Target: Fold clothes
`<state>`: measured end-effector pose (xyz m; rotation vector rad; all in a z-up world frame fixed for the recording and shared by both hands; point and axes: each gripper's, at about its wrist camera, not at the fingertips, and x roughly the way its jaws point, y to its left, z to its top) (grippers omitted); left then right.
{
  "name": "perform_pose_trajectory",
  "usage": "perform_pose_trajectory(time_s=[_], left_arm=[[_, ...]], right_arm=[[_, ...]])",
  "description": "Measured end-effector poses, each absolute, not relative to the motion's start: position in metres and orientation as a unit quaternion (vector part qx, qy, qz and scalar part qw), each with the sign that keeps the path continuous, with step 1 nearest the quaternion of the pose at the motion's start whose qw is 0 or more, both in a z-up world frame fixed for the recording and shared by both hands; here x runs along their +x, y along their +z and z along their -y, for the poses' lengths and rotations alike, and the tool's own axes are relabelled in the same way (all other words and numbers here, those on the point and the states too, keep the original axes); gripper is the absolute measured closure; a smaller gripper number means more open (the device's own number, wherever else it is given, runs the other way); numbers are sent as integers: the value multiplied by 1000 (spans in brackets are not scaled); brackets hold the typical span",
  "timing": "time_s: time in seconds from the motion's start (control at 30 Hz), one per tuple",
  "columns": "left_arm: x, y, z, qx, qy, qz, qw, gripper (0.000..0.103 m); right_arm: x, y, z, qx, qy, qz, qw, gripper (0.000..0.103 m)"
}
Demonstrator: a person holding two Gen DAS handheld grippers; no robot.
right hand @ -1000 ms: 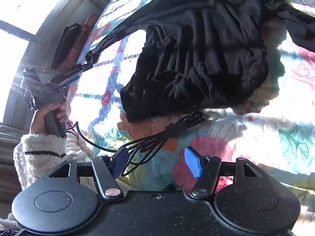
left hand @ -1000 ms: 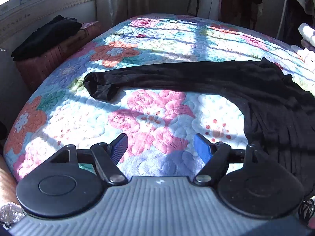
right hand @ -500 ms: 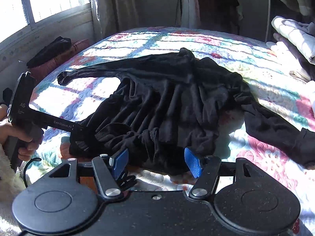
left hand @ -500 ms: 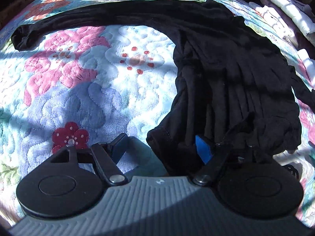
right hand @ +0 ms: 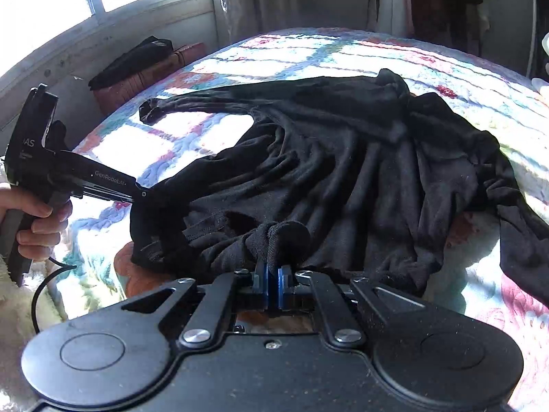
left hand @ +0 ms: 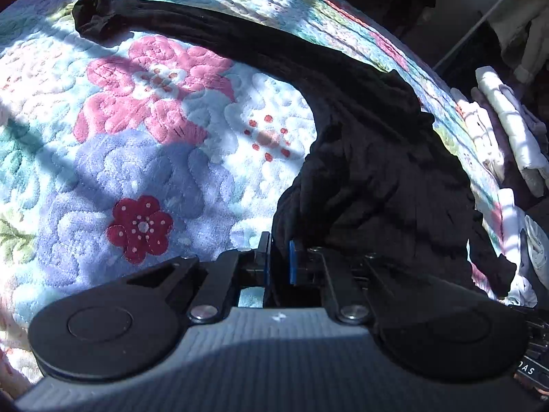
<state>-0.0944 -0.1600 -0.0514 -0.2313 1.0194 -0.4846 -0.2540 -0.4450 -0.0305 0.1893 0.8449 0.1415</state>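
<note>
A black long-sleeved garment [right hand: 343, 171] lies crumpled on a floral quilt [left hand: 137, 158]; it also shows in the left wrist view [left hand: 370, 178]. One sleeve [left hand: 192, 31] stretches out to the far left. My left gripper [left hand: 278, 257] is shut on the garment's near hem at its left corner; it also shows from the side in the right wrist view [right hand: 144, 195]. My right gripper [right hand: 271, 279] is shut on a bunched fold of the near hem [right hand: 281, 237]. The other sleeve [right hand: 525, 240] trails off to the right.
The quilt [right hand: 377, 55] covers a bed. Folded white and pale clothes [left hand: 507, 137] are stacked at the bed's right side. A dark garment on a red cushion [right hand: 144, 65] sits by the window wall at the far left. Hanging clothes [right hand: 442, 0] stand behind the bed.
Both grippers were open half a second ago and have closed on the garment's near hem. The left gripper has moved onto the left corner and the right onto a bunched fold.
</note>
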Motion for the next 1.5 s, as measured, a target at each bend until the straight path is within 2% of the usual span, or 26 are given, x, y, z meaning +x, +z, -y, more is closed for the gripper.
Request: perform_pose_trajectory(time_s=[0.13, 0.2, 0.33, 0.57, 0.7, 0.83, 0.9, 0.93, 1.0, 1.13, 1.23, 1.3, 1.37, 1.43, 1.5], left_arm=[[-111, -31, 138, -27, -147, -450, 880, 94], [-110, -42, 128, -11, -116, -468, 876, 94], [-97, -72, 112, -61, -115, -536, 834, 95], [-104, -55, 121, -32, -123, -508, 852, 95], [-101, -67, 117, -42, -126, -533, 835, 92], [-97, -70, 106, -77, -124, -546, 825, 90], [-103, -57, 109, -63, -133, -535, 832, 84], [-105, -51, 111, -56, -138, -530, 835, 80], [-114, -35, 118, -37, -154, -516, 842, 58], [-131, -4, 140, 36, -162, -475, 864, 48], [-142, 16, 164, 129, -154, -435, 878, 36], [-145, 30, 173, 134, -188, -430, 873, 31], [-146, 39, 176, 94, -241, -452, 854, 28], [-147, 42, 180, 52, -280, -473, 834, 21], [-149, 38, 187, 31, -298, -493, 817, 20]], right_arm=[[-283, -23, 437, 108, 92, -424, 895, 97], [-288, -33, 437, 122, 94, -433, 888, 97], [-287, -56, 446, 151, 67, -443, 881, 97], [-300, -16, 451, 188, 124, -404, 887, 97], [-311, -13, 455, 162, 113, -413, 889, 97], [-311, -43, 456, 110, 63, -467, 875, 97], [-315, -47, 458, 129, 73, -464, 873, 95], [-317, -46, 458, 139, 80, -458, 874, 90], [-320, -33, 457, 148, 92, -440, 881, 82], [-319, 2, 455, 166, 110, -430, 881, 69], [-321, 33, 460, 173, 65, -470, 863, 69], [-333, 56, 464, 169, 66, -465, 867, 69], [-347, 81, 470, 175, 72, -458, 869, 67], [-362, 96, 484, 218, 77, -456, 860, 66], [-376, 105, 497, 264, 87, -451, 848, 66]])
